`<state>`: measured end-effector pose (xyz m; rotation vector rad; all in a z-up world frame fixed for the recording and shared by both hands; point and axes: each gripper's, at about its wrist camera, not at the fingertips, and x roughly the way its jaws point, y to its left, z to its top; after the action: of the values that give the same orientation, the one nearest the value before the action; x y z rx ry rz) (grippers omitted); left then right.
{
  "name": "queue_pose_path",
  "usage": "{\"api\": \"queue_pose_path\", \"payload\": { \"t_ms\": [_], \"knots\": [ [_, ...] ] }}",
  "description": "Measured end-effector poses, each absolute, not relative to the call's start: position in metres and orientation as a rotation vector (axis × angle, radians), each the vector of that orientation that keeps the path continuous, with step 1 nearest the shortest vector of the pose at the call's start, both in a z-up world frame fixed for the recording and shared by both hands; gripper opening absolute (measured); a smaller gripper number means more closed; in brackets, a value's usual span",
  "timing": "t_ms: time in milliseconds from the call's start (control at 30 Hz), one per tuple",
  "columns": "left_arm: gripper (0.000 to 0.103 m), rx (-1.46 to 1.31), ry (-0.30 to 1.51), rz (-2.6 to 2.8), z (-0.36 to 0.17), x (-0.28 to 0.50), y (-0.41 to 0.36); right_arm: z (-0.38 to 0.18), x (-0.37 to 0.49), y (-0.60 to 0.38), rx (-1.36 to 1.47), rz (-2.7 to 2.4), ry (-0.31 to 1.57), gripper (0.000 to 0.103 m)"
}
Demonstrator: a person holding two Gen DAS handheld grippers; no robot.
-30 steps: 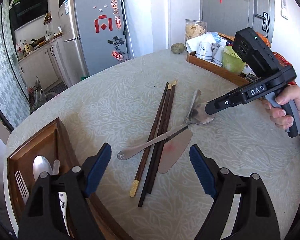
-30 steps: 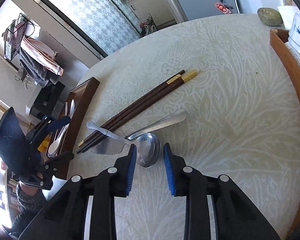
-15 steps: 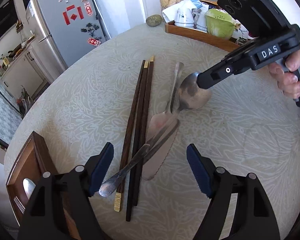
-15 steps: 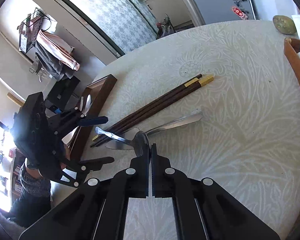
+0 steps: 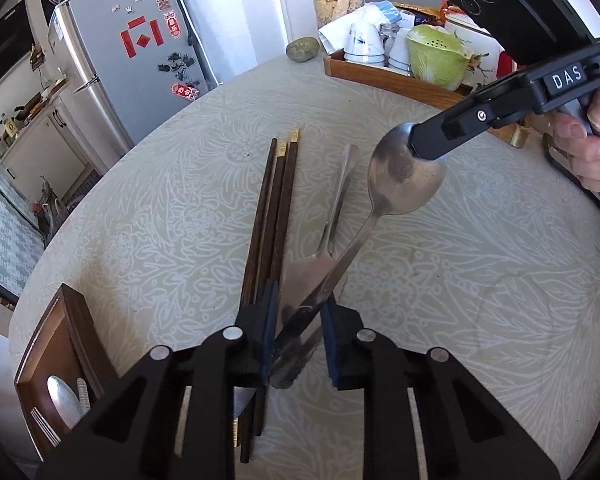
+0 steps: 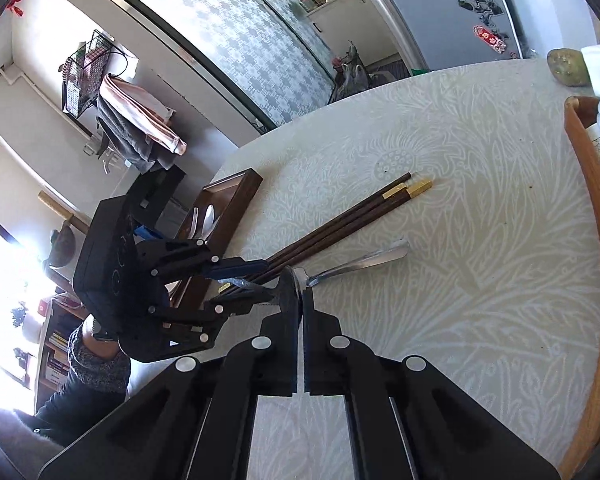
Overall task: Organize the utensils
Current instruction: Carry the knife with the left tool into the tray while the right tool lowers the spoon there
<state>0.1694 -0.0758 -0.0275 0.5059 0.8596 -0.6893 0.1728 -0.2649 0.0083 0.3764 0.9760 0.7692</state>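
A metal spoon (image 5: 400,176) is lifted off the table. My right gripper (image 6: 300,292), also in the left wrist view (image 5: 424,148), is shut on the spoon's bowl (image 6: 290,294). My left gripper (image 5: 298,332) has closed around the spoon's handle (image 5: 320,296), pads touching it; it shows from the right wrist view (image 6: 240,284). Dark wooden chopsticks (image 5: 274,208) with gold ends lie on the table left of the spoon, also in the right wrist view (image 6: 340,220). A flat serrated server (image 5: 332,216) lies under the spoon. A dark wooden utensil tray (image 5: 72,332) holds a spoon and fork.
A wooden tray (image 5: 384,80) at the far edge holds cups, a green colander and a jar. A stone (image 5: 302,49) lies by it. The round table (image 5: 480,320) has a patterned cloth. A fridge (image 5: 132,64) stands beyond the table.
My right gripper has lifted the spoon's bowl higher off the table. My left gripper moved forward and closed from wide open onto the spoon's handle.
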Motion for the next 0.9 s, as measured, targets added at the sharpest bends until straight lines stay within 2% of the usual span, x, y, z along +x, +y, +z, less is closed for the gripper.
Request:
{"api": "queue_pose_path", "payload": {
  "t_ms": [333, 567, 900],
  "knots": [
    [0.019, 0.438, 0.831, -0.672, 0.007, 0.155, -0.066, 0.049, 0.183, -0.25, 0.337, 0.777, 0.927, 0.002],
    [0.017, 0.314, 0.807, -0.583, 0.035, 0.135, -0.008, 0.088, 0.194, -0.18, 0.24, 0.868, 0.899, 0.002],
    [0.016, 0.178, 0.865, -0.406, 0.023, 0.122, 0.092, 0.068, 0.226, -0.059, 0.175, 1.034, 1.003, 0.002]
  ]
}}
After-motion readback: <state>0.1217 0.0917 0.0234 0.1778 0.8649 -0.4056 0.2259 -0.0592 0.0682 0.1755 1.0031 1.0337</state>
